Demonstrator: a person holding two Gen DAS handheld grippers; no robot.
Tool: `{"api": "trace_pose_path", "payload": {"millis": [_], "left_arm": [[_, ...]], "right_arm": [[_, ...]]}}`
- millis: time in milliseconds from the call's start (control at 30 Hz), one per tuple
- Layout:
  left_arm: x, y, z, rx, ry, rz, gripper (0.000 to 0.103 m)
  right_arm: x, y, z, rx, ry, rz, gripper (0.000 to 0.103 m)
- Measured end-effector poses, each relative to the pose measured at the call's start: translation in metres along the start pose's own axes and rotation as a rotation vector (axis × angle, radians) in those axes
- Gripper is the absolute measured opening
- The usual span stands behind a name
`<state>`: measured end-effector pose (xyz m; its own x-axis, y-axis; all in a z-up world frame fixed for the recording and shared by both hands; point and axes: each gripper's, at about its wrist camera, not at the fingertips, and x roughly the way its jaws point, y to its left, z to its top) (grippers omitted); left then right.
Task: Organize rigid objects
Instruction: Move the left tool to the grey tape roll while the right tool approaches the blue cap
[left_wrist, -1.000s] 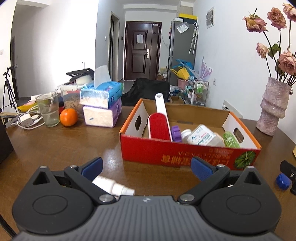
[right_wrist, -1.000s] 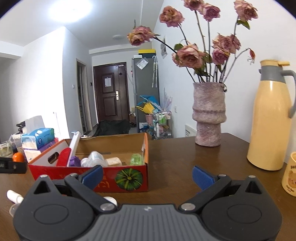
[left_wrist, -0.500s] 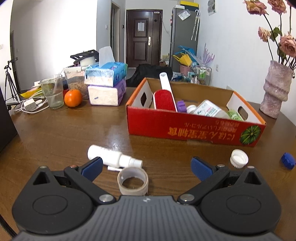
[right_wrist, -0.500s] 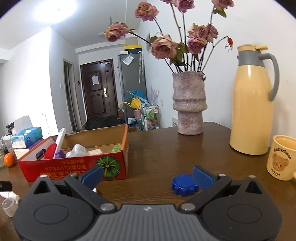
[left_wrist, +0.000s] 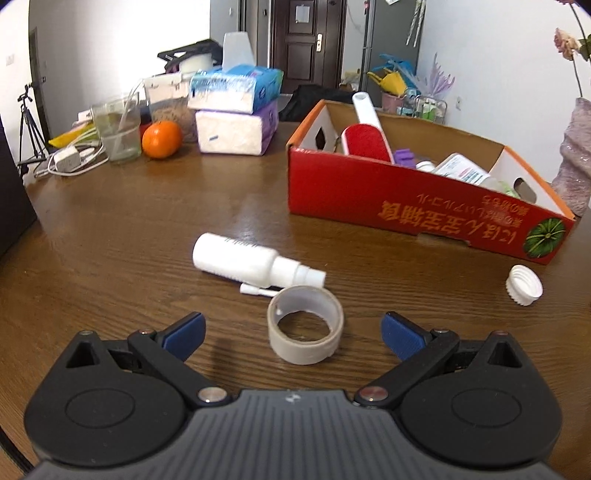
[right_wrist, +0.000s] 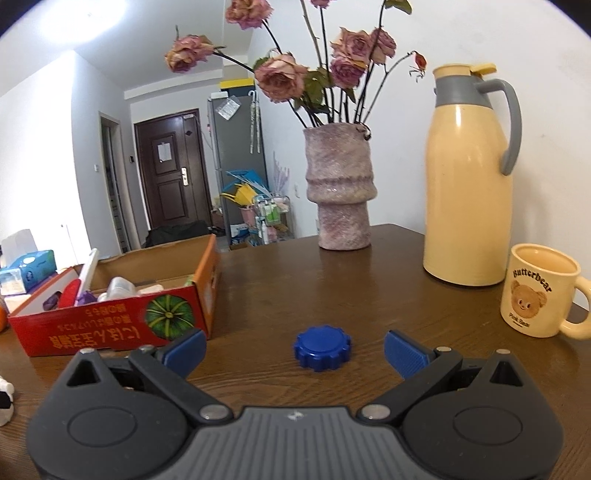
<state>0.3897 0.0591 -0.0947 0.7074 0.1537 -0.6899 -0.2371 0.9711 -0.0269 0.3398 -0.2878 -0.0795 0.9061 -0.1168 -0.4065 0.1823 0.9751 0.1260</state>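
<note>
The left hand-held gripper (left_wrist: 291, 328) hovers low over the brown tabletop (left_wrist: 110, 236) with its blue fingers spread wide and nothing between the pads. A roll of tape (left_wrist: 306, 329) lies flat on the wood in the gap between those fingers, touching neither. Just beyond the roll a white spray bottle (left_wrist: 255, 265) lies on its side, its nozzle pointing right, and a thin white stick (left_wrist: 257, 291) rests beside it, between the bottle and the tape. Off to the right a white ribbed cap (left_wrist: 523, 285) sits alone on the tabletop, near the front corner of a red cardboard box (left_wrist: 406, 201). Inside the box are a red lint brush (left_wrist: 365, 138) with a white handle leaning against the back wall, a purple piece (left_wrist: 405, 155) and a white labelled bottle (left_wrist: 463, 170). Farther left stand two stacked tissue packs (left_wrist: 236, 110), an orange (left_wrist: 161, 139) and a clear glass (left_wrist: 116, 134).

The right hand-held gripper (right_wrist: 295, 350) is likewise released, fingers wide apart and empty. A blue cap (right_wrist: 322, 348) with a scalloped edge lies on the tabletop between its fingers, clear of both. The red box is to its left; a pink vase (right_wrist: 340, 188) of dried roses, a yellow thermos jug (right_wrist: 467, 177) and a cream bear mug (right_wrist: 541, 295) stand behind and to the right.
</note>
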Motion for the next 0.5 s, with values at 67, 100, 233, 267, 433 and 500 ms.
{"api": "trace_pose_path", "payload": {"millis": [67,100,233,267,433,500], "left_arm": [[0.004,0.003,0.000,-0.001,0.012,0.003,0.103],[0.005,0.004,0.000,-0.003,0.017,0.007,0.103],[0.012,0.008,0.000,-0.021,0.041,0.007,0.103],[0.014,0.008,0.000,-0.025,0.047,0.005,0.103],[0.017,0.005,-0.001,-0.007,0.040,0.009,0.103],[0.018,0.003,-0.002,0.005,0.036,0.009,0.103]], "right_arm": [[0.002,-0.001,-0.001,0.001,0.010,-0.008,0.103],[0.003,-0.002,-0.001,0.000,0.014,-0.009,0.103],[0.005,0.000,-0.002,-0.011,0.027,-0.013,0.103],[0.006,0.000,-0.002,-0.013,0.029,-0.012,0.103],[0.009,0.001,-0.003,-0.017,0.039,-0.012,0.103],[0.011,0.002,-0.003,-0.023,0.049,-0.011,0.103]]}}
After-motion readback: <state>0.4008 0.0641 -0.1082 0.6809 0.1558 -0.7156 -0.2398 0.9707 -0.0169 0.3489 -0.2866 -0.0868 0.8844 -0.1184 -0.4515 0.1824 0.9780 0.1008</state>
